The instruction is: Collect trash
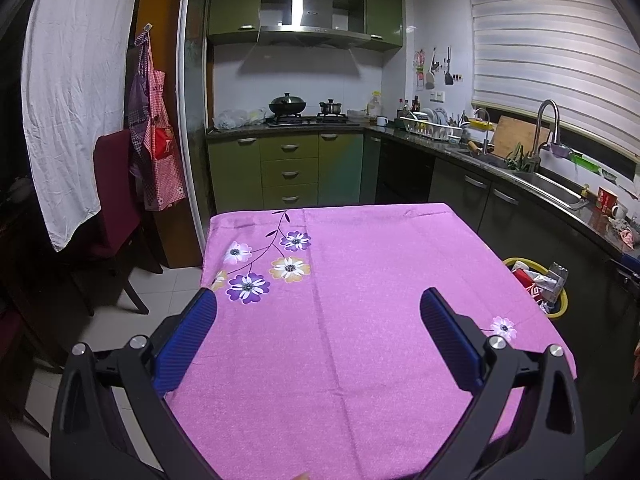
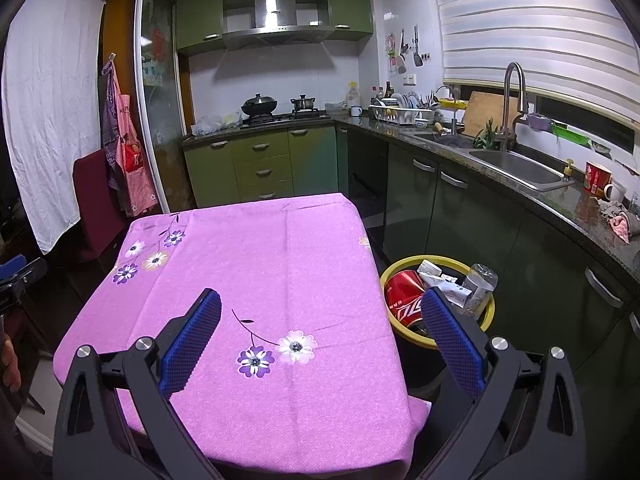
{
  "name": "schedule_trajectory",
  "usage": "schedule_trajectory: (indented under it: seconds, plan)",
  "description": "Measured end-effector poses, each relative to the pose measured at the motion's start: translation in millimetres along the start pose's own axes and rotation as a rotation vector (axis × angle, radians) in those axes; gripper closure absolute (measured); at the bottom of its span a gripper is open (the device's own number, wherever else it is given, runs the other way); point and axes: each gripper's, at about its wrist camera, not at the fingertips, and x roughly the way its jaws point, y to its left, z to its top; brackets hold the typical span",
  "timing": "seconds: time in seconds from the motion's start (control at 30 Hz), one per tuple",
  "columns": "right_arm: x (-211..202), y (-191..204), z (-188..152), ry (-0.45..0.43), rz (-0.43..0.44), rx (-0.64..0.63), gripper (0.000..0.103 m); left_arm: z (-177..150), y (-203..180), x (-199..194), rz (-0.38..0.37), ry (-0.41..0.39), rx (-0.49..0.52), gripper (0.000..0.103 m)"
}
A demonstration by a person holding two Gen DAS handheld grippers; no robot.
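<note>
Left wrist view: pink floral tablecloth (image 1: 360,320) in green kitchen, both grippers spread, empty

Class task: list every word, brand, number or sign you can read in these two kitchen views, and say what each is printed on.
Nothing reads with certainty.
Red can in the yellow-rimmed trash bin: white script logo, unreadable.
Red paper cup: print too small.
Apron: red patch lettering blurred.

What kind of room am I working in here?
A home kitchen, it seems: a gas stove with pots, a sink under the window, and a table with pink cloth beside a trash bin.
</note>
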Motion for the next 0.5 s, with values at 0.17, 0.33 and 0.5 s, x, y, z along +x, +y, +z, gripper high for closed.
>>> schedule_trajectory:
  seconds: [0.17,0.33,0.5]
  plan:
    - [0.1,0.0,0.1,-0.001,-0.001,0.000,0.004,-1.7,-0.9,1.1,-0.004,0.004,0.003,0.006]
    - [1.0,-0.3,-0.1,0.002,-0.001,0.001,0.004,-2.2,-3.5,2.4,-0.006,0.006,0.010,0.006]
    - [1.8,-0.5,-0.3,0.004,0.000,0.002,0.004,-2.1,-5.7,2.7,-0.009,0.008,0.016,0.006]
